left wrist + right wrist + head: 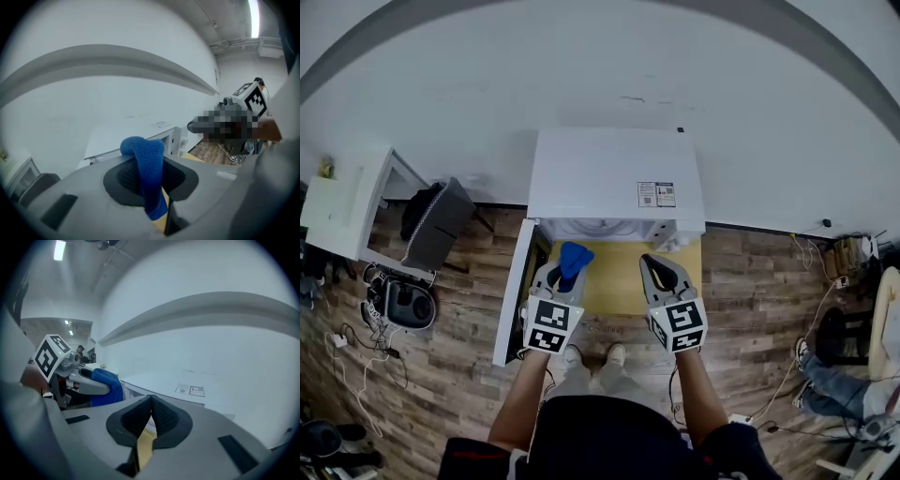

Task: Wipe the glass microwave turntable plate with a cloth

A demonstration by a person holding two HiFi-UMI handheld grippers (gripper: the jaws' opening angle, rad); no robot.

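A blue knitted cloth (146,172) is pinched between the jaws of my left gripper (149,180), bulging above them and hanging down in front. In the head view the cloth (574,258) shows at the left gripper (562,277), raised in front of the white microwave (617,178). My right gripper (659,276) is held up beside it, jaws shut with nothing between them (151,409). The right gripper view also catches the cloth (107,386) in the other gripper. The microwave door (512,295) stands open to the left. No glass turntable plate is visible in any view.
The microwave sits on a yellow surface (619,277) above a wood-plank floor (750,300). A white cabinet (347,211) and a dark bag (431,225) are at the left, a round device (401,305) and cables below them. A white wall lies behind.
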